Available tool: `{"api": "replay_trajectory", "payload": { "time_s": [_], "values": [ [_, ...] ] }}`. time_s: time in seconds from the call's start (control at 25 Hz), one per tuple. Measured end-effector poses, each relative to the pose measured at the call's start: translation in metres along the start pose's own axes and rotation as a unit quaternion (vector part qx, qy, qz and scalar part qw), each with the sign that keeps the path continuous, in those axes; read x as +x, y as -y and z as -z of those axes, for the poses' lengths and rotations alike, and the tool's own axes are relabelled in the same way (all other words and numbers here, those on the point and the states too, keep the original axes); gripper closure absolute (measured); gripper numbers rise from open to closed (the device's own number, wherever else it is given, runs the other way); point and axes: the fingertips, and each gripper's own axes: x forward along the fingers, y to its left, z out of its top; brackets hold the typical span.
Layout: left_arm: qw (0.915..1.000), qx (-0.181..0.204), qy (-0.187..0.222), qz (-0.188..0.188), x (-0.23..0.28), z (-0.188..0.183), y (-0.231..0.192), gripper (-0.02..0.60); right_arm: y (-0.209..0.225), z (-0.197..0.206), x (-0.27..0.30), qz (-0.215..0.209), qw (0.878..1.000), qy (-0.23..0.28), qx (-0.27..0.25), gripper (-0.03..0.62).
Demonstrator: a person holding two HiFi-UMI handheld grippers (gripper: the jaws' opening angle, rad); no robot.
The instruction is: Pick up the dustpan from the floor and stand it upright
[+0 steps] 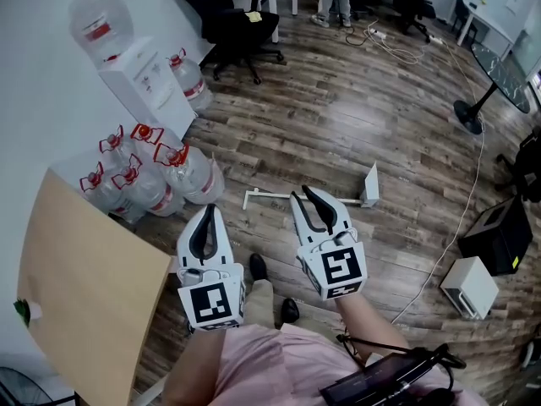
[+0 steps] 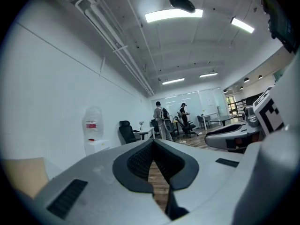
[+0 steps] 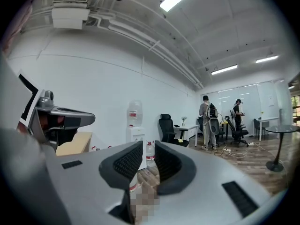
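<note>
The white dustpan lies on the wooden floor, its long handle stretched out to the left. In the head view, both grippers are held above the floor in front of the person. My right gripper hovers over the handle's right part, its jaws a narrow gap apart with nothing between them. My left gripper is to the left and nearer the person, its fingertips touching and empty. Neither gripper view shows the dustpan.
Several water bottles and a water dispenser stand at the left wall. A light wooden tabletop is at the near left. A black office chair is farther back. A white box, a black box and a cable lie at the right.
</note>
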Motion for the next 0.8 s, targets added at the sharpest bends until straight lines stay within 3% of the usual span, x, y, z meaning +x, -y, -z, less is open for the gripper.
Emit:
{"api": "replay_trajectory", "payload": {
  "time_s": [0.8],
  "values": [
    [0.9987,-0.033,-0.025,0.029,0.18,0.056,-0.102,0.572,0.01,0.032,0.206,0.001,0.998,-0.058,0.005,0.514]
  ]
}}
